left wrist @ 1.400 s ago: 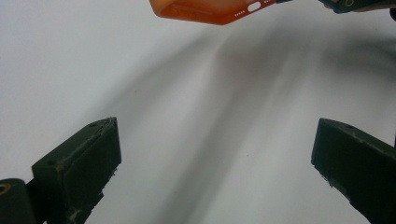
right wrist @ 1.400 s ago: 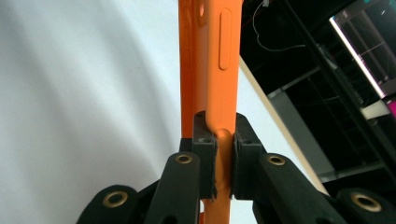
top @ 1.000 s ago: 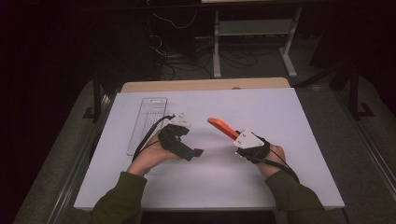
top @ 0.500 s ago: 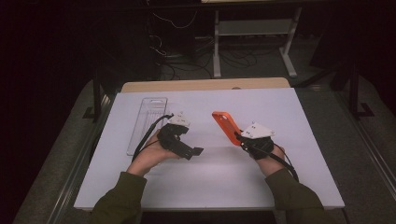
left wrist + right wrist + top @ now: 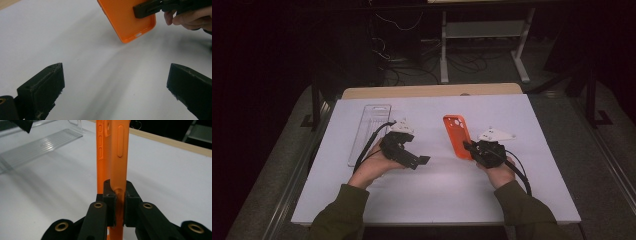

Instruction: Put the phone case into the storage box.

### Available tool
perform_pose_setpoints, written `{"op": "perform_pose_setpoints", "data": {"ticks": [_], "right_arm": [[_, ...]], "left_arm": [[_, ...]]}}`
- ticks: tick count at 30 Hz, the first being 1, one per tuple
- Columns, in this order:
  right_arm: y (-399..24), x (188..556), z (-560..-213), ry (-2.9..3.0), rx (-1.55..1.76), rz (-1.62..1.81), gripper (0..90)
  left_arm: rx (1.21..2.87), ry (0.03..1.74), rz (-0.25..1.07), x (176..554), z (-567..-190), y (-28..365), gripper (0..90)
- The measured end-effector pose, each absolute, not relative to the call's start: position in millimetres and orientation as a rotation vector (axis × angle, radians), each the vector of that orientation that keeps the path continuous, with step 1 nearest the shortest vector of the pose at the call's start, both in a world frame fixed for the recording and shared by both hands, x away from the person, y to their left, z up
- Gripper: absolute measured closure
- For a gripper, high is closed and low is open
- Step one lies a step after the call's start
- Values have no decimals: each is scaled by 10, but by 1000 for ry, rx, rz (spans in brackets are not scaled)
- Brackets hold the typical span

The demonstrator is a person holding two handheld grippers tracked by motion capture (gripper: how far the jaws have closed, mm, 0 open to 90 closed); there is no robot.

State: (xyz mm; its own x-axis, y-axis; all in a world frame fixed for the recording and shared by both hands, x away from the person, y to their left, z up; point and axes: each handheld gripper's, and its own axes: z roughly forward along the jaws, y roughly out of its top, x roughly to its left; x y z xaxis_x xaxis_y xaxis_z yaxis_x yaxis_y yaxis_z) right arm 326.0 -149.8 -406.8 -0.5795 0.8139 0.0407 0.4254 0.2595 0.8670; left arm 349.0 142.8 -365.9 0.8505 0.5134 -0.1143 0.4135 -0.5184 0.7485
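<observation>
High view: my right claw (image 5: pixel 470 148), clamped on the orange phone case (image 5: pixel 456 135), has tipped it from edge-on to face-up; left claw (image 5: pixel 421 161) open, ready to take it.

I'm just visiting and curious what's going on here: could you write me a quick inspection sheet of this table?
Surface: white table top, bare in front.
Job's things: orange phone case, lifted on edge.
Clutter: clear plastic tray, far left.
Grippers: right tongs shut on the case's rim; left tongs open, holding nothing.
Cables: black cable from the left tongs; another at the right wrist.
Surroundings: dark floor, metal stand, loose wires.
</observation>
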Motion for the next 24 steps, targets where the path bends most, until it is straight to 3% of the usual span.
{"op": "perform_pose_setpoints", "data": {"ticks": [24], "right_arm": [[-1391,3209,-4061,1999,1181,1311,814]], "left_arm": [[2010,759,190,3600,-3528,1300,0]]}}
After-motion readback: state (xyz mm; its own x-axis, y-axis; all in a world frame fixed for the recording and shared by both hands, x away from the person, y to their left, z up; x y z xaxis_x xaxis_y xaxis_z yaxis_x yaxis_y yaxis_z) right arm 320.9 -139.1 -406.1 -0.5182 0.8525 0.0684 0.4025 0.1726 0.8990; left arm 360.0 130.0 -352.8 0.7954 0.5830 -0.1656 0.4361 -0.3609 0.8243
